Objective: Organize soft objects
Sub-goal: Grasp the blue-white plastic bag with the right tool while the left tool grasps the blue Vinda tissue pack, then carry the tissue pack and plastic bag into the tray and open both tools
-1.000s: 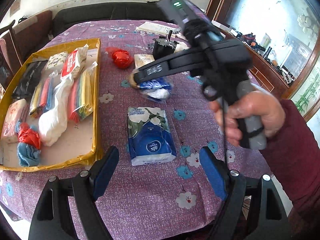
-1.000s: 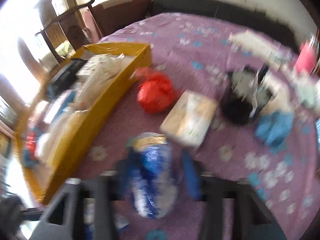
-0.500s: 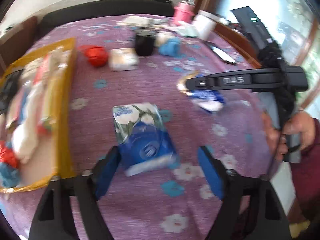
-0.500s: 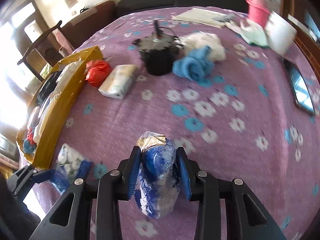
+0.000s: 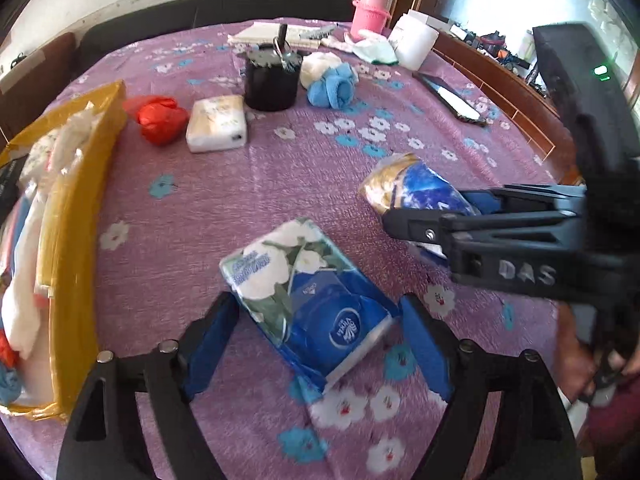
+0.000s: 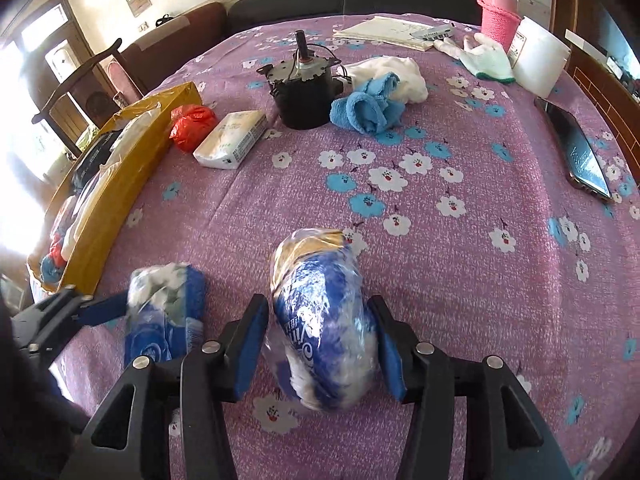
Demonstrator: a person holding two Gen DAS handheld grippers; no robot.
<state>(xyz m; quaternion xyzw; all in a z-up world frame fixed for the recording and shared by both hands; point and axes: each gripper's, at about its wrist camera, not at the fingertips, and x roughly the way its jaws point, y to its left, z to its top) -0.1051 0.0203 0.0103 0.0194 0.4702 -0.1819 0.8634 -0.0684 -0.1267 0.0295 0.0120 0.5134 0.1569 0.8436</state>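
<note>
My left gripper (image 5: 320,340) is open around a blue and white tissue pack (image 5: 308,300) that lies on the purple flowered tablecloth (image 5: 280,184); the pads stand apart from its sides. My right gripper (image 6: 320,344) has its jaws on both sides of a blue and gold plastic-wrapped bundle (image 6: 320,320) that rests on the cloth; a small gap shows at the left pad. The bundle (image 5: 416,192) and the right gripper also show in the left wrist view. The tissue pack (image 6: 164,312) shows in the right wrist view.
A yellow tray (image 5: 80,208) with several soft items lies at the left. A red bag (image 6: 192,124), a white tissue pack (image 6: 232,140), a black motor (image 6: 304,92), a blue towel (image 6: 368,108), white cloth, gloves, a pink bottle (image 6: 500,12), a white tub and a phone (image 6: 580,152) lie farther back.
The right gripper brought the blue bundle from near the tray to the right of the tissue pack, down onto the cloth, and its jaws widened. The left gripper closed in around the tissue pack.
</note>
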